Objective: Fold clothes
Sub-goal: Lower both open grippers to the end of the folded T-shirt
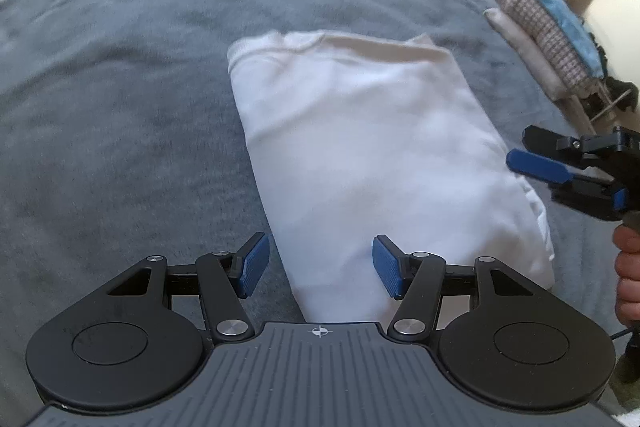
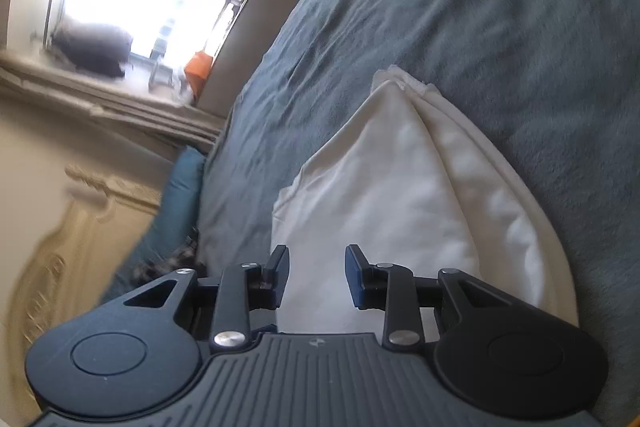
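White garment (image 1: 372,155) is being left lying folded on the grey bedspread (image 1: 120,87). Left gripper (image 1: 320,265) and right gripper (image 2: 317,277) are being held part-open and empty above its near edge, probably so the fold can be checked.

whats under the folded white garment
The folded white garment lies on a grey-blue blanket, which shows all round it. Whatever lies beneath the blanket, and any layers folded inside the garment, are covered and cannot be seen.
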